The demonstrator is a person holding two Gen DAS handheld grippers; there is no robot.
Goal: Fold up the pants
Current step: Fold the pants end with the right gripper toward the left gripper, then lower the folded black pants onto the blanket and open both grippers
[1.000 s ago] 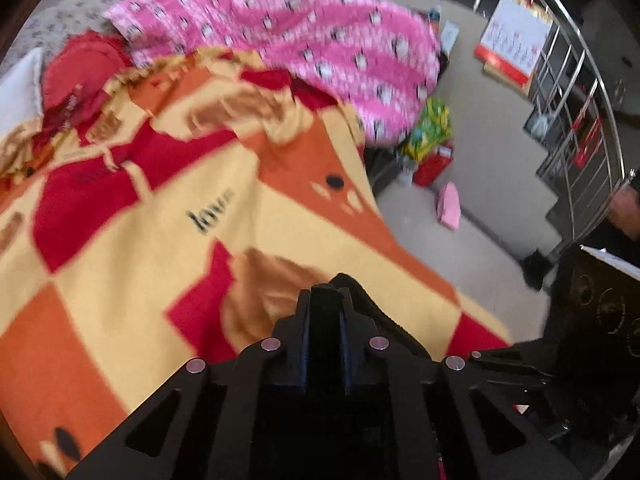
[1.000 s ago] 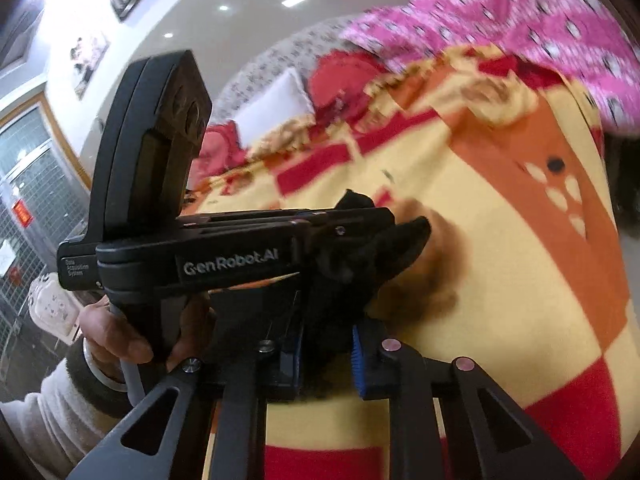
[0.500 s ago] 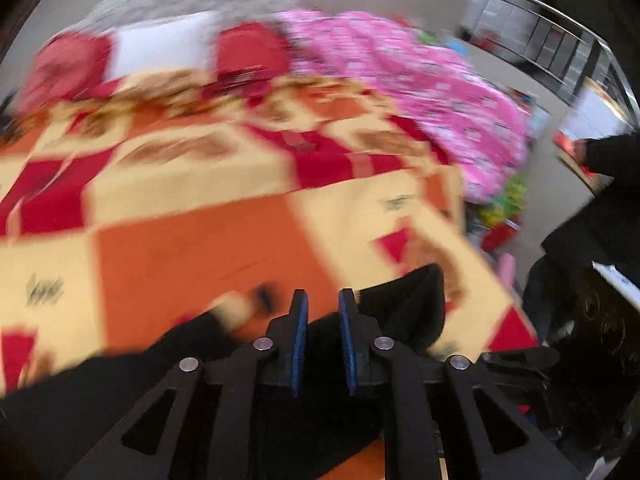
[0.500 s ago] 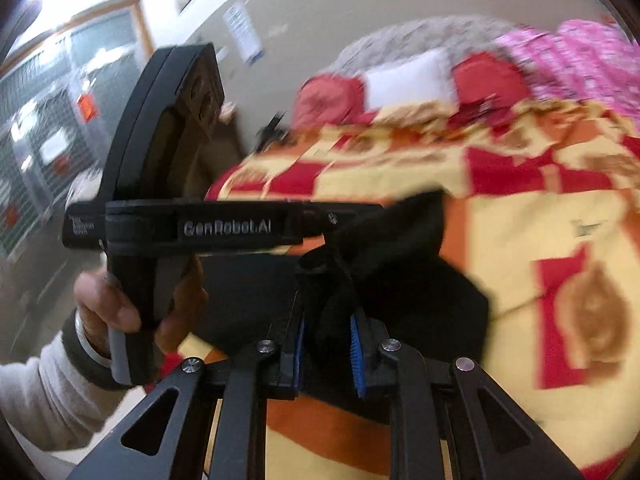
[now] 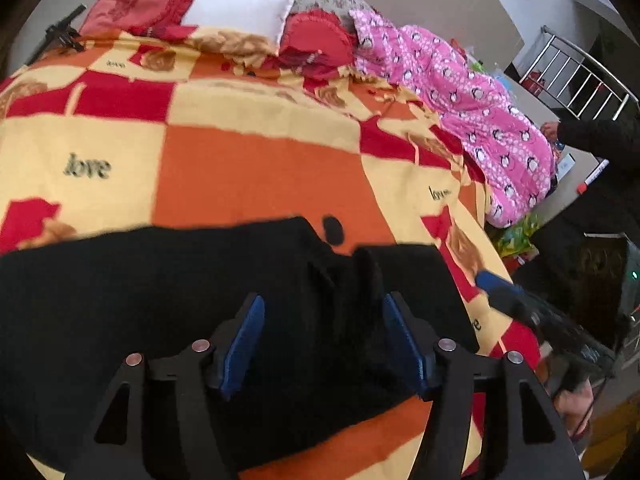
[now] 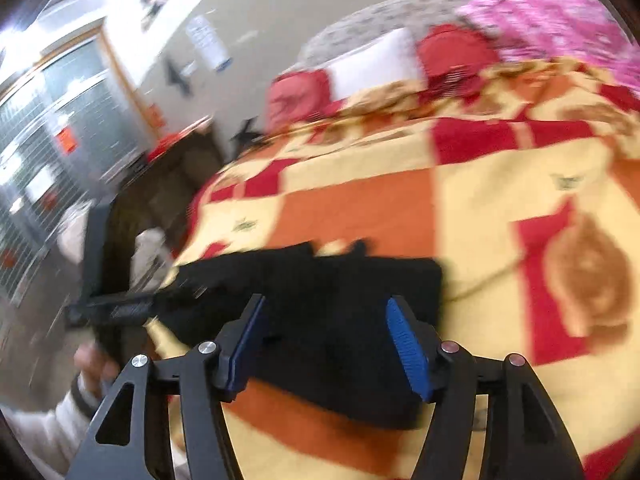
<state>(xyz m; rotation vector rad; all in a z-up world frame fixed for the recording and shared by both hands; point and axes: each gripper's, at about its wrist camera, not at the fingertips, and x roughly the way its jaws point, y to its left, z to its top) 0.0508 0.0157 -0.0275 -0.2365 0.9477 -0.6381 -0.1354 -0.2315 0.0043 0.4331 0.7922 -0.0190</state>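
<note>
The black pants lie spread flat on the near part of the bed's orange, yellow and red blanket. They also show in the right wrist view. My left gripper is open just above the pants, with nothing between its blue pads. My right gripper is open over the pants' right end, also empty. The right gripper's blue tip shows at the right of the left wrist view, and the left gripper's body shows blurred at the left of the right wrist view.
A pink penguin-print quilt lies along the bed's right side. Red cushions and a white pillow sit at the head. A person in black stands at the right by a metal railing. The floor lies past the bed's left edge.
Both grippers were shut on the black pants and have opened. The pants were held up and now lie spread on the blanket. Both views swung toward the head of the bed.
</note>
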